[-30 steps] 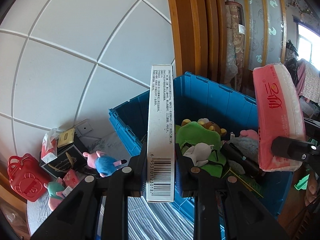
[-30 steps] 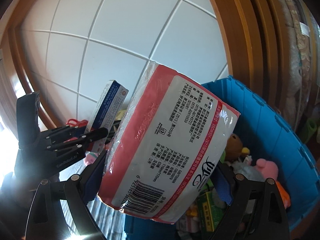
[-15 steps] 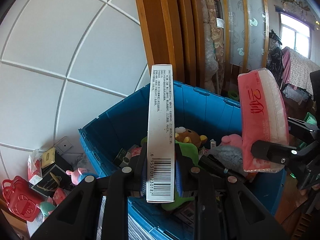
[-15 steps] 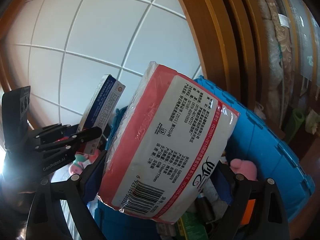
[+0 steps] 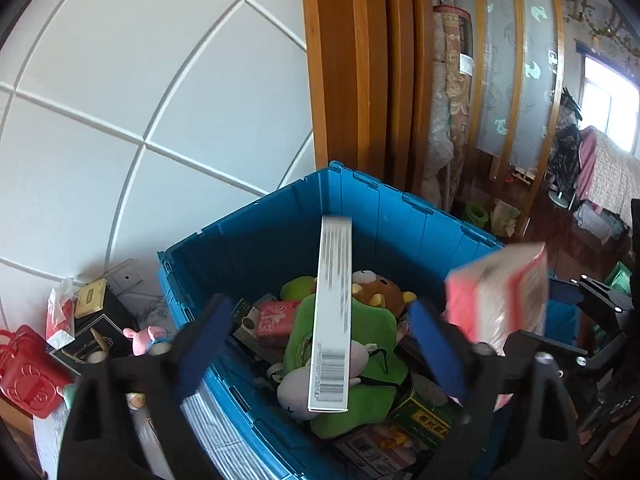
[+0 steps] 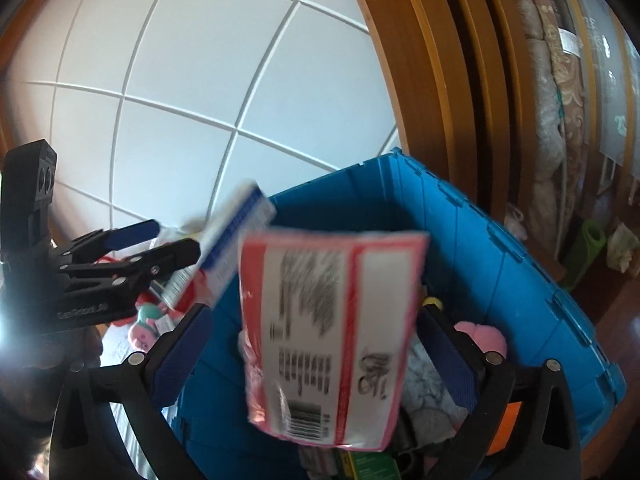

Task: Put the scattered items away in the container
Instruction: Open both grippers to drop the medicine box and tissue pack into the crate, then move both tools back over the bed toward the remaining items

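Observation:
My left gripper hangs over the blue crate, its jaws opening wide. A long white barcode box is loose and blurred between them, touching neither pad, above the green plush in the crate. My right gripper is opening too. The pink tissue pack is blurred between its blue pads, free of both, over the crate. The right wrist view shows the left gripper at the left with the box beside it. The pack also shows in the left wrist view.
The crate holds plush toys, a brown bear and small cartons. Left of it lie a red basket, black boxes and a pink toy. A white panelled wall and a wooden frame stand behind.
Both grippers went from shut on their items to wide open. The white box and the pink tissue pack came loose and are dropping toward the crate, which now sits closer beneath.

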The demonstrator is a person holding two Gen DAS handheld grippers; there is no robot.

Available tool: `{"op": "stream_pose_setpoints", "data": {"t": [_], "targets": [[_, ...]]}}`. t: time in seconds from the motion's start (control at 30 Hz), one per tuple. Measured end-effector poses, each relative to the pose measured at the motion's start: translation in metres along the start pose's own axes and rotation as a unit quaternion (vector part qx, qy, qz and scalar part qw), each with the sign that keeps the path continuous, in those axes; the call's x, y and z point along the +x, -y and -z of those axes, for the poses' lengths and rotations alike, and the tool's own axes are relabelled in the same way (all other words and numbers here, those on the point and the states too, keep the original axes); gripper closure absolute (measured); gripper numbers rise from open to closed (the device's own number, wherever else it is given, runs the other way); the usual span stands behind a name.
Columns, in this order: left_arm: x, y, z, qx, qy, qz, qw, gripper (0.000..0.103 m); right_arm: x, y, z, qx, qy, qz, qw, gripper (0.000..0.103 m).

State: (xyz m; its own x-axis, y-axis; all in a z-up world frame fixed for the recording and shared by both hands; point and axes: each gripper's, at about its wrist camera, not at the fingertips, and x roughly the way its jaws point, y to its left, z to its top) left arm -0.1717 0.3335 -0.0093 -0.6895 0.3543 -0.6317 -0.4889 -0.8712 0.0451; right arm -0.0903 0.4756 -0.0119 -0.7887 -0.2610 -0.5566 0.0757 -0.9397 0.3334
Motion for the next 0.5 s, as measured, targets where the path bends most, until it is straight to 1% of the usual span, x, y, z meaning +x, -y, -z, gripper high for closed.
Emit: {"op": "stream_pose_setpoints", "data": {"t": [0.17,0.3,0.5], "targets": [[-0.004,-0.013,0.006,-0.007,-0.002,-0.01,0.9999,0.005,0.0,0.003,-0.001,0.008,-0.001,-0.003,1.0,0.0],[-0.006,-0.02,0.013,-0.011,-0.006,-0.01,0.9999,0.005,0.005,0.006,-0.004,0.008,-0.003,-0.004,1.0,0.0],[-0.014,-0.026,0.022,-0.015,-0.006,-0.009,0.9998,0.005,0.006,-0.005,-0.001,-0.001,-0.003,-0.013,1.0,0.0]]}}
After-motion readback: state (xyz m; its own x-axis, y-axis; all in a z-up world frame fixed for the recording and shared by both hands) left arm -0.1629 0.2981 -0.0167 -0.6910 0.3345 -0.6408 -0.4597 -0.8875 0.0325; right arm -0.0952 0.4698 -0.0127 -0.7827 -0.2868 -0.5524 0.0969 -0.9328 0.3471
